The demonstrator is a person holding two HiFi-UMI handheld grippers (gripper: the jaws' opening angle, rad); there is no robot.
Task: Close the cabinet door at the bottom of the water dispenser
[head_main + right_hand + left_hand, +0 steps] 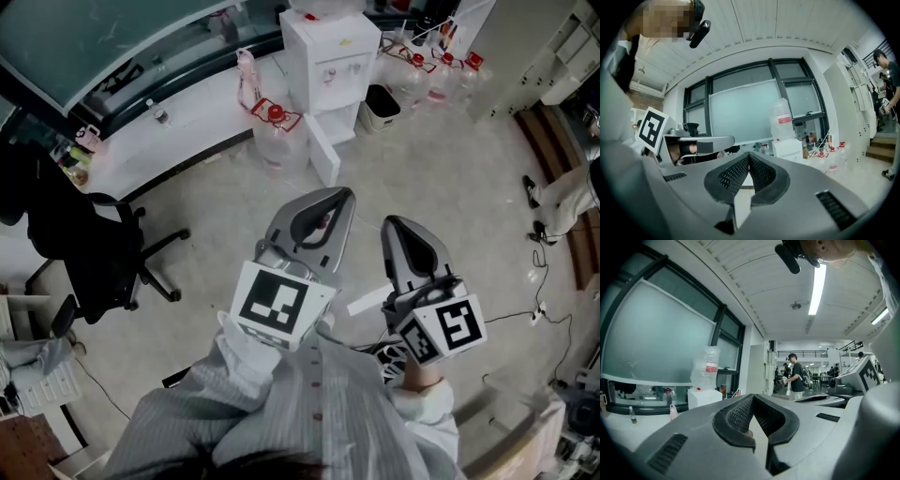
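L gripper [343, 194] & R gripper [390, 223] both closed, empty; dispenser cabinet door [322, 152] ajar.

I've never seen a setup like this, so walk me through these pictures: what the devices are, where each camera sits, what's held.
A person holds two hand-held clamps. The head view looks down from their head: the left gripper and right gripper point toward a white water dispenser whose bottom cabinet door hangs open. Water jugs stand on the floor beside it; an office chair is at the left. The other two pictures come from cameras riding on each gripper, looking along its jaws. Both pairs of jaws are together, holding nothing.
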